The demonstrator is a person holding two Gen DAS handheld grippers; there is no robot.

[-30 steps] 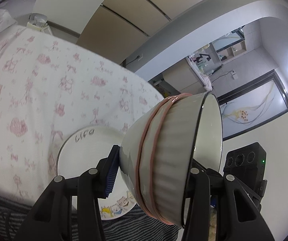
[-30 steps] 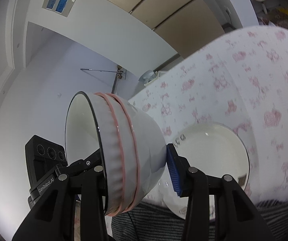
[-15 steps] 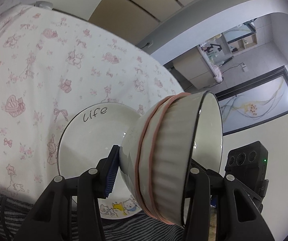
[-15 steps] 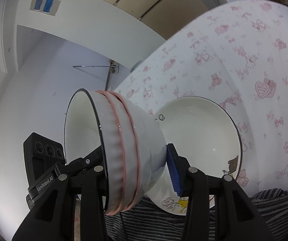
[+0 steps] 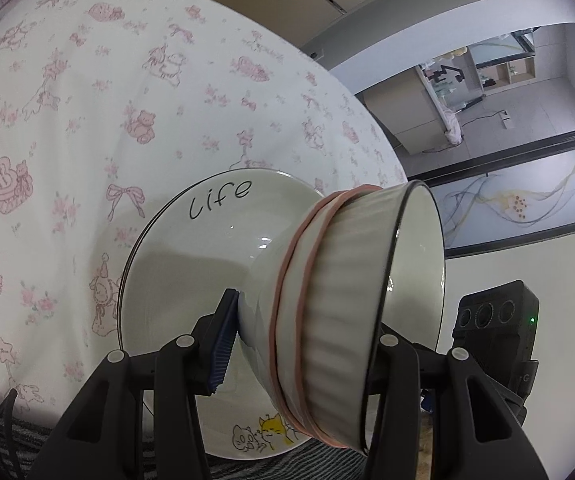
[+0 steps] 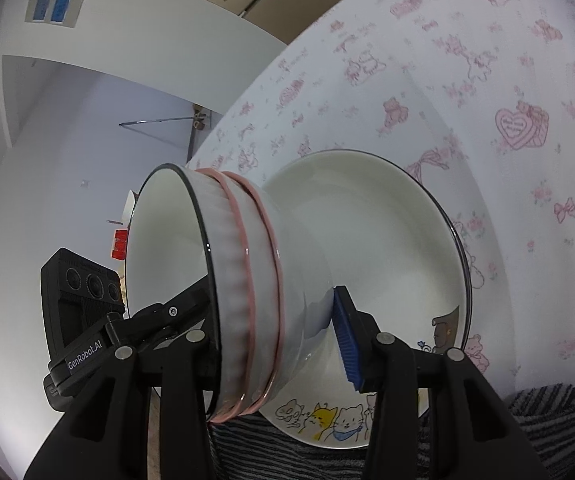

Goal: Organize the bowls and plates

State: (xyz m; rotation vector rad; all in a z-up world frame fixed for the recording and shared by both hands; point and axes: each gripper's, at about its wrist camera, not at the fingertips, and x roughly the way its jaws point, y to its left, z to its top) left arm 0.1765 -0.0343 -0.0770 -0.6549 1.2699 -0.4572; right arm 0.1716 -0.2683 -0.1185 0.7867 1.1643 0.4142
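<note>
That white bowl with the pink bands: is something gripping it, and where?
Yes. Both grippers hold the ribbed bowl: the left gripper and the right gripper each clamp its wall, one finger inside the rim, a blue pad on the outside near the base.

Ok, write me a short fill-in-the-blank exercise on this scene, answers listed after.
1. The ribbed bowl is gripped by the left gripper and the right gripper, so by ____ grippers at once.
2. The two bands round the bowl are ____ in colour.
3. The word on the plate is ____.
4. The cartoon animals on the plate's rim are ____.

Answers: two; pink; Life; cats
</note>
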